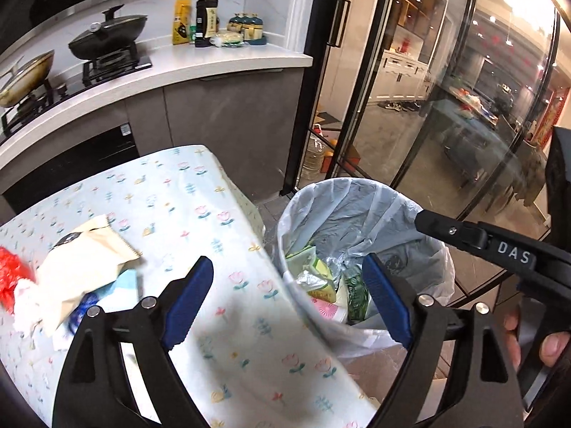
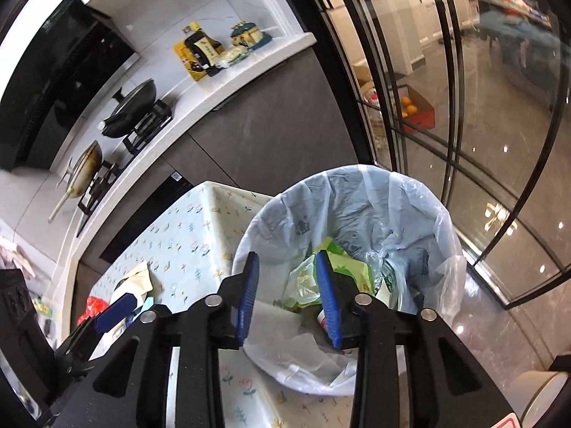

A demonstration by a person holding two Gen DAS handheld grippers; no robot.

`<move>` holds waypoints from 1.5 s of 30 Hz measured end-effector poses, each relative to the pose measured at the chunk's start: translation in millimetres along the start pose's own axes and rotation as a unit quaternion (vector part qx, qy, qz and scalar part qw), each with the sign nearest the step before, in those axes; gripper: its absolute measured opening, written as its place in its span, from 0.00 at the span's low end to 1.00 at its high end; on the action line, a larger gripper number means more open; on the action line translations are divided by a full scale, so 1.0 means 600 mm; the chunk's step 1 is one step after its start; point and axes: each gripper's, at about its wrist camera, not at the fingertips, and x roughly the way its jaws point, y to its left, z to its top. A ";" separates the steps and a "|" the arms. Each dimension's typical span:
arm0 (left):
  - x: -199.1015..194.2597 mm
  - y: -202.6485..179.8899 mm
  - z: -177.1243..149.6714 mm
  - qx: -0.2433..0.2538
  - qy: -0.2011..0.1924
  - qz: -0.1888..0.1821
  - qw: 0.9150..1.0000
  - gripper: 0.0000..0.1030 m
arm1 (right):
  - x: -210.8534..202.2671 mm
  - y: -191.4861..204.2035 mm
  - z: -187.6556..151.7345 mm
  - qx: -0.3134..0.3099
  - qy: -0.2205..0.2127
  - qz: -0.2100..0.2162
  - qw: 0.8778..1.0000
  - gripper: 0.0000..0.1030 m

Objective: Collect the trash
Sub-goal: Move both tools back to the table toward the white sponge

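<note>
A bin with a white liner (image 1: 357,192) stands on the floor beside the table; wrappers and green packets (image 1: 321,281) lie inside it. My left gripper (image 1: 287,260) is open wide, straddling the table's edge and the bin's rim, with nothing in it. On the table to its left lie a beige wrapper (image 1: 82,260), a red plastic scrap (image 1: 12,274) and white tissue (image 1: 26,306). In the right wrist view my right gripper (image 2: 287,255) hangs open over the bin (image 2: 357,174) with nothing between its pads. The bin's trash (image 2: 349,267) lies below it.
A floral cloth covers the table (image 1: 185,207). Behind it runs a white counter (image 1: 214,67) with a black wok (image 1: 107,35), a second pan and bottles (image 1: 207,18). Glass sliding doors (image 1: 410,107) stand right of the bin. A person's hand (image 1: 549,346) holds the right gripper.
</note>
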 end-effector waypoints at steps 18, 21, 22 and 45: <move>-0.123 0.084 -0.078 -0.042 -0.016 0.052 0.998 0.85 | -0.064 0.101 -0.111 -0.061 0.003 0.009 0.998 0.50; -0.136 0.102 -0.094 -0.054 -0.014 0.062 0.996 0.85 | -0.068 0.115 -0.132 -0.066 0.006 0.009 0.998 0.51; -0.139 0.107 -0.099 -0.059 -0.013 0.063 0.996 0.85 | -0.069 0.120 -0.138 -0.067 0.007 0.011 0.998 0.51; -0.228 0.255 -0.259 -0.136 0.022 0.143 0.980 0.91 | -0.050 0.238 -0.264 -0.147 0.053 0.022 0.987 0.56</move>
